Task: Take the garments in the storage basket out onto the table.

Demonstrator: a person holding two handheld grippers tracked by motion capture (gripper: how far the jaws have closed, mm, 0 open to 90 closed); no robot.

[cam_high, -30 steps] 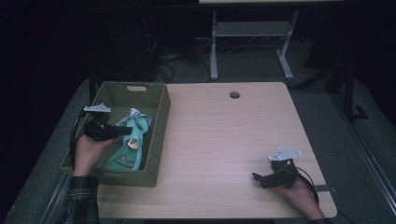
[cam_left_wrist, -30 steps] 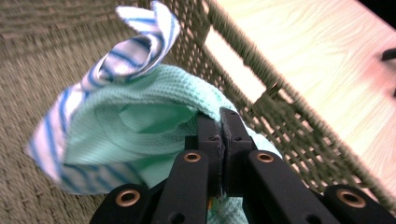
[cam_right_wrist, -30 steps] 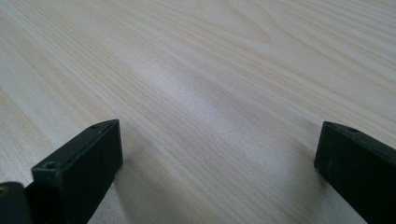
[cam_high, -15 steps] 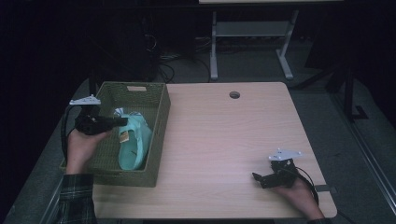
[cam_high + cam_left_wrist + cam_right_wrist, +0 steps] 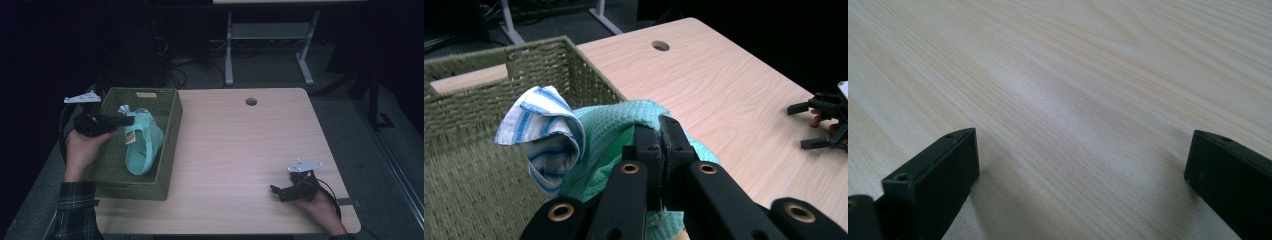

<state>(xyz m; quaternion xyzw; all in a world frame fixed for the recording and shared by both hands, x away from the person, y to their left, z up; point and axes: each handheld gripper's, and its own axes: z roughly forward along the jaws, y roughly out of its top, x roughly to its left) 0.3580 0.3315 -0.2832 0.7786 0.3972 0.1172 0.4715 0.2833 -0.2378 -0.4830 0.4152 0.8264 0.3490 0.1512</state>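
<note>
Room: dark, one pale wooden bench [image 5: 240, 150] lit.
Green cloth [image 5: 142, 145]: hangs half-lifted over the woven basket [image 5: 167, 150] at the bench's left edge, pinched at its upper fold.
Left tongs [image 5: 659, 150]: clamped tight on the green cloth.
Striped cloth [image 5: 544, 130]: rides up against the green one; probably snagged.
Step advice: lift straight up until the hem clears the basket rim, shaking off the striped cloth.
Right tongs [image 5: 282, 192]: jaws wide apart, empty, resting low on the bench.
Count: two cloths, one basket, two tongs.
</note>
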